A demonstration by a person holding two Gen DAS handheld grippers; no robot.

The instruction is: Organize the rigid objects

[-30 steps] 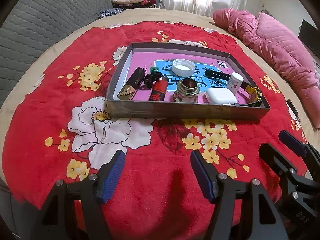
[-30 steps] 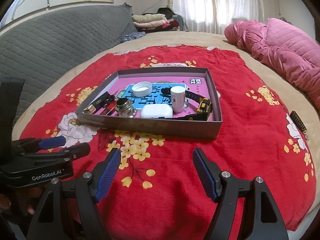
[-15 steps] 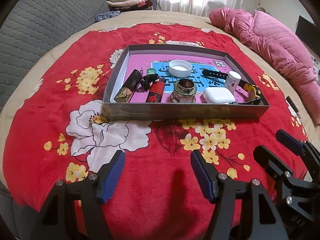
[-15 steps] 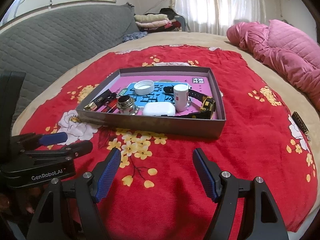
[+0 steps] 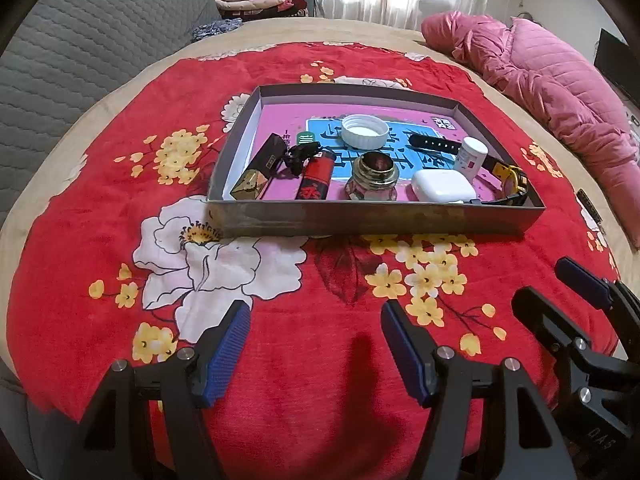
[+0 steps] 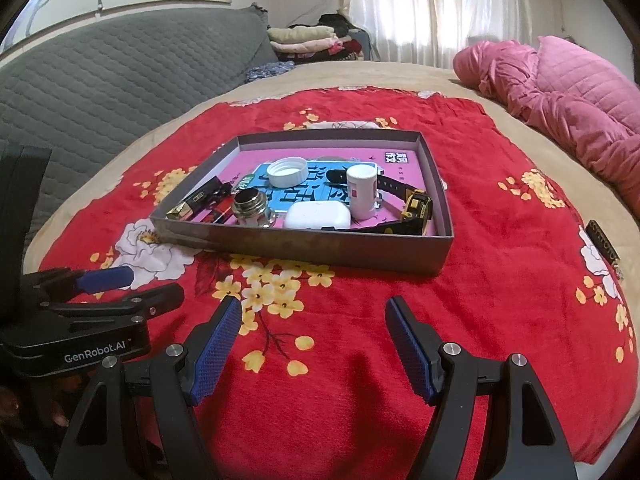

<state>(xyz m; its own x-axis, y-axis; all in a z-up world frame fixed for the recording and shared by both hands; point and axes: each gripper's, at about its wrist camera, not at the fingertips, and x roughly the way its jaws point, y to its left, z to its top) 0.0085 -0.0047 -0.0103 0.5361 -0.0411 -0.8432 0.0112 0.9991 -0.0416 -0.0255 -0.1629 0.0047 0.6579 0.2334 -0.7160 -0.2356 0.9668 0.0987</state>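
bed, red floral blanket (image 5: 280, 320) | grey quilted headboard (image 6: 120, 72) | bright curtained window (image 6: 420, 8)

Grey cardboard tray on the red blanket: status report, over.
Left tongs and right tongs open, empty, short of the tray. White plastic case and small glass jar inside. Path clear.

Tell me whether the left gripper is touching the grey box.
Apart. The left wrist view shows red blanket between the open left gripper and the grey box.
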